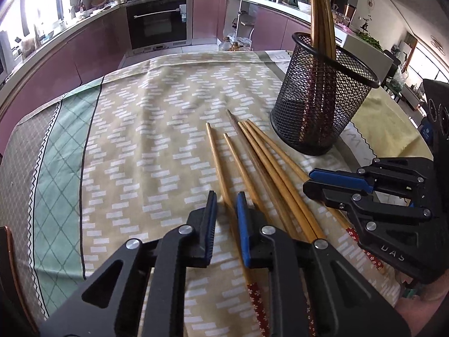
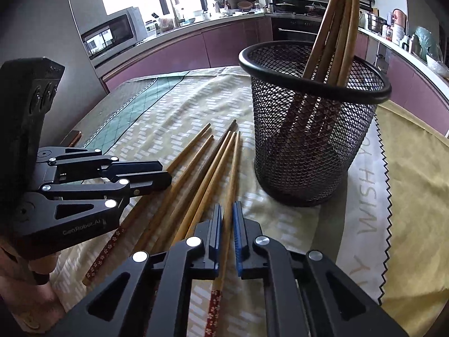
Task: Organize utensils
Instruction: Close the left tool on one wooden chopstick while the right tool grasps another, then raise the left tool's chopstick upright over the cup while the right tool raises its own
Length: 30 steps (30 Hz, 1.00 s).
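Observation:
Several wooden chopsticks (image 1: 252, 157) with red flowered ends lie side by side on the patterned tablecloth (image 1: 140, 118); they also show in the right wrist view (image 2: 202, 168). A black mesh holder (image 1: 322, 95) stands just beyond them with several chopsticks upright in it; it also shows in the right wrist view (image 2: 311, 123). My left gripper (image 1: 226, 205) is slightly open, low over the leftmost chopsticks, with one lying between its fingers. My right gripper (image 2: 227, 219) is shut on the rightmost chopstick (image 2: 231, 174), low at the cloth. Each gripper shows in the other's view, the right (image 1: 317, 181) and the left (image 2: 165, 172).
A yellow cloth with a zigzag edge (image 2: 415, 168) lies right of the holder. The table edge runs along the far side, with purple kitchen cabinets (image 1: 92, 45) and an oven (image 1: 158, 24) beyond. A microwave (image 2: 112, 35) sits on the counter.

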Tool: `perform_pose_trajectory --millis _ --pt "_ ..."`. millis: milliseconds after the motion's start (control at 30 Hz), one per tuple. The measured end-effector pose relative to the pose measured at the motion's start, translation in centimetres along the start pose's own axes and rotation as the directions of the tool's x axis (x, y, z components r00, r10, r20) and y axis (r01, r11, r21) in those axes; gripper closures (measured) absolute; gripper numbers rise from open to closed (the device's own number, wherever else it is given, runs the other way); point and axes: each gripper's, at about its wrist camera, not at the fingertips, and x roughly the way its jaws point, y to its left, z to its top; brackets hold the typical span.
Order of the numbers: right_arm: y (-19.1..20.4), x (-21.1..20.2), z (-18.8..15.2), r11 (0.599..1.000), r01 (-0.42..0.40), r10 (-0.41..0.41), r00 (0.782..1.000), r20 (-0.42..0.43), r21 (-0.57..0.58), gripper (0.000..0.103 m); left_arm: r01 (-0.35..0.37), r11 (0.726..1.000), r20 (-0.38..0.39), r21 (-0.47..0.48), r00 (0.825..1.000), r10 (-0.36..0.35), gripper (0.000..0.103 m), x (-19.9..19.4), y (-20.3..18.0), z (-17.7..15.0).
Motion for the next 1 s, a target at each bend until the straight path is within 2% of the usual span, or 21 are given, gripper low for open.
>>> perform_pose_trajectory --millis 233,567,767,1000 --pt "-0.7 -0.8 -0.2 0.999 -0.032 0.032 0.999 0.010 0.026 0.097 0.034 0.998 0.000 -0.057 0.999 -0.034 0.095 -0.4 0.6 -0.2" --pt "-0.7 -3.3 -0.1 0.995 -0.100 0.099 0.994 0.056 0.021 0.097 0.094 0.994 0.050 -0.047 0.995 -0.092 0.095 -3.2 0.4 -0.3" --pt "-1.2 -5.6 0.0 0.989 -0.147 0.144 0.984 0.105 0.025 0.097 0.156 0.987 0.098 -0.028 0.983 -0.153 0.095 -5.7 -0.2 0.3" --pt "-2.0 -8.0 0.5 0.983 -0.177 0.167 0.970 0.175 0.041 0.097 0.232 0.973 0.148 0.000 0.962 -0.230 0.096 -8.6 -0.8 1.2"
